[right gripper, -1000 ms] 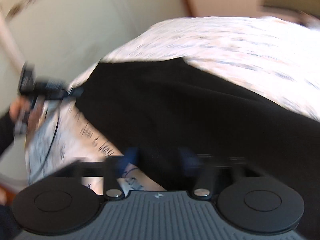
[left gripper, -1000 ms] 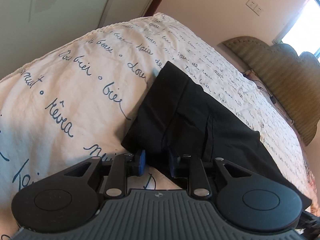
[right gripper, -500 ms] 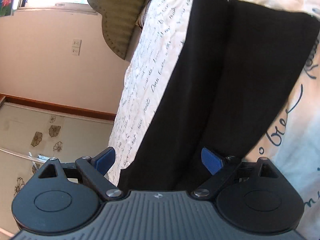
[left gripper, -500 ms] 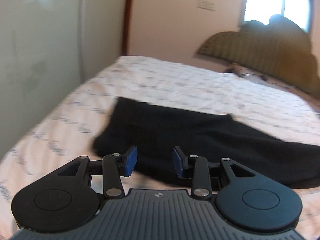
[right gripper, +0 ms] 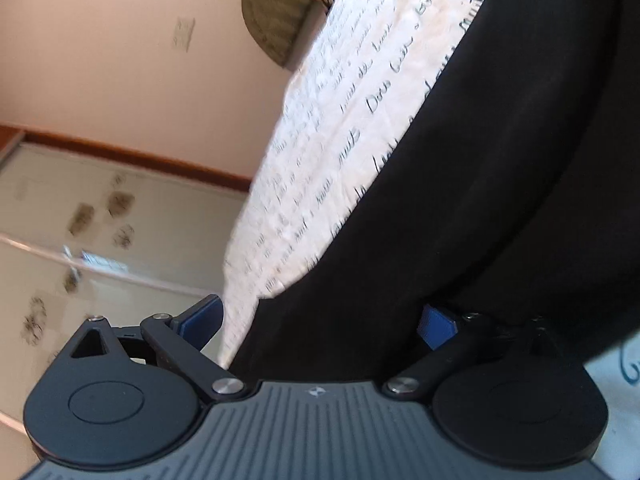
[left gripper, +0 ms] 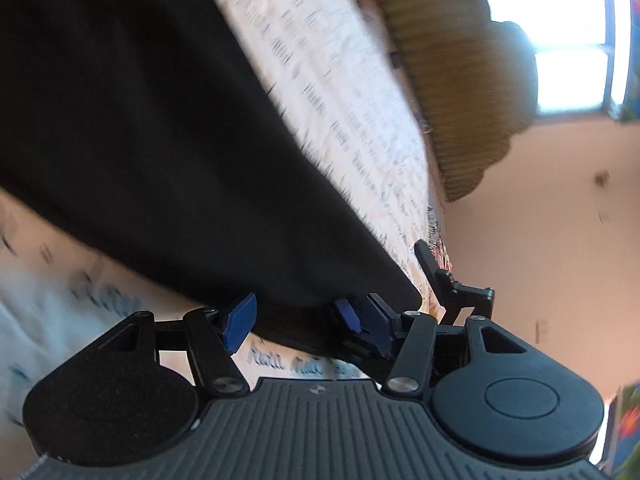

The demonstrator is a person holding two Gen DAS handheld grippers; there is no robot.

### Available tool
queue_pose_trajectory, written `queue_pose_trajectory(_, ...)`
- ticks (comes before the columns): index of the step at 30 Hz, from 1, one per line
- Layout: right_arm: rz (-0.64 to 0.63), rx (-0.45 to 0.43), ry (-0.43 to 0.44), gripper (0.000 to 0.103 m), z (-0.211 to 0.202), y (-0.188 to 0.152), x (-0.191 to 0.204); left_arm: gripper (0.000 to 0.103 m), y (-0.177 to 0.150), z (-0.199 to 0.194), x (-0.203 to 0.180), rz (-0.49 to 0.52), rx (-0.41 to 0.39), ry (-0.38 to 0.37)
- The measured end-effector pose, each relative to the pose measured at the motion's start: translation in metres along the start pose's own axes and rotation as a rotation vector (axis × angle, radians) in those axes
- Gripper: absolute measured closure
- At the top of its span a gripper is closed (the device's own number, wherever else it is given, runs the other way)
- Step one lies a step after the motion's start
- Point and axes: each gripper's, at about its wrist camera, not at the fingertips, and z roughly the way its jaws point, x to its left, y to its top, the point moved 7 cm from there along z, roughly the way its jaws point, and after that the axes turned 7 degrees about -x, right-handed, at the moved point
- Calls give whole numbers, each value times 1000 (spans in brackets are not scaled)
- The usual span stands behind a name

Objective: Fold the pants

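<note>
Nearby: headboard (left gripper: pixel 460 92), wardrobe (right gripper: pixel 100 220) w/ florals.

It was a home bedroom: a bed (left gripper: pixel 360 92) under a script-printed sheet met a padded headboard (left gripper: pixel 460 80) below a bright window (left gripper: pixel 560 40), with wardrobe doors (right gripper: pixel 100 220) and a wall socket (right gripper: pixel 183 34) nearby.

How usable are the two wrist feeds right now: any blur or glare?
Left wrist view: bedsheet lettering smeared by motion blur, window blown out white, black pants nearly featureless. Right wrist view: sharper, bedsheet script legible, closet doors soft; fisheye tilts both views.
</note>
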Motion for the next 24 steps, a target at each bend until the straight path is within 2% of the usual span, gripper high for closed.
queue_pose_trajectory(2, 1, 13, 7, 2, 0, 0, 0, 41, -4, 12, 2, -55, 18, 9)
queue_pose_trajectory(4, 11, 23, 41, 2, -3, 0, 2, 41, -2, 19, 5, -62, -2, 49)
queue_pose_trajectory(7, 73, 23, 140, 2, -11, 5, 4, 41, 4, 23, 8, -105, -27, 71)
queue_pose_trajectory(9, 116, 23, 188, 2, -15, 8, 4, 40, 8, 25, 5, -108, -42, 73)
queue_pose_trajectory(12, 148, 31, 209, 2, -15, 8, 1, 36, 10, 33, 3, -98, -46, 97)
queue_pose_trajectory(15, 165, 31, 230, 2, -15, 8, 0, 39, 12, 39, 6, -95, -82, 152)
queue_pose_trajectory(16, 175, 26, 241, 2, -17, 8, -1, 43, 15, 37, 4, -72, -119, 191)
queue_pose_trajectory(18, 203, 17, 253, 1, -18, 7, -2, 78, 21, 32, 5, 21, -196, 295)
queue_pose_trajectory(19, 214, 10, 253, 1, -19, 6, -3, 83, 21, 32, 4, 65, -211, 333)
queue_pose_trajectory(20, 223, 3, 248, 1, -19, 4, -5, 98, 21, 33, 4, 87, -215, 350)
queue_pose_trajectory(24, 242, -9, 234, 2, -19, -7, -7, 100, 24, 29, 3, 92, -232, 339)
